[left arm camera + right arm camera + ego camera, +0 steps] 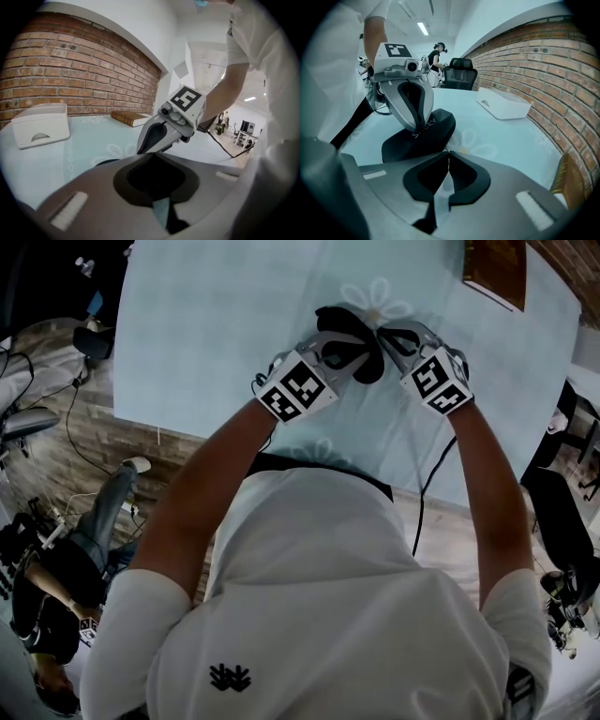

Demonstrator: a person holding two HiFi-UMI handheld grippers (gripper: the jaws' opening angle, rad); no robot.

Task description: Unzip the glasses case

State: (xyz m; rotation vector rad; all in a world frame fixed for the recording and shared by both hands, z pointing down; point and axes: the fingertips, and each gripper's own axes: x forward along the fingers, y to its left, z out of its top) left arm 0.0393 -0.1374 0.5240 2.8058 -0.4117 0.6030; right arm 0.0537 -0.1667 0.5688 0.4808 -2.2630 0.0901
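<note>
- The glasses case (438, 125) is black and lies on the pale blue table (216, 324), straight ahead of the person at 12 o'clock in the head view, just below a printed flower (375, 298).
- The left gripper (152, 155) comes to the case from 8 o'clock in the head view. Its jaws are pressed together on the case: in the right gripper view they stand over the case's near side, beside some pale letters on it.
- The right gripper (447, 152) comes from 4 o'clock. Its jaws are closed, tip against tip, right at the edge of the case. A tiny dark piece is pinched at the tips. It appears to be the zipper pull (446, 148), but it is too small to be sure.
- The two grippers almost touch each other over the case.
- A brown book (495, 268) lies at 2 o'clock from the case, near the far table edge.
- A white box (506, 105) stands at 1 o'clock from the case in the right gripper view, close to the brick wall (543, 65).
- A black cable (427, 484) hangs down from the right gripper toward 6 o'clock.
</note>
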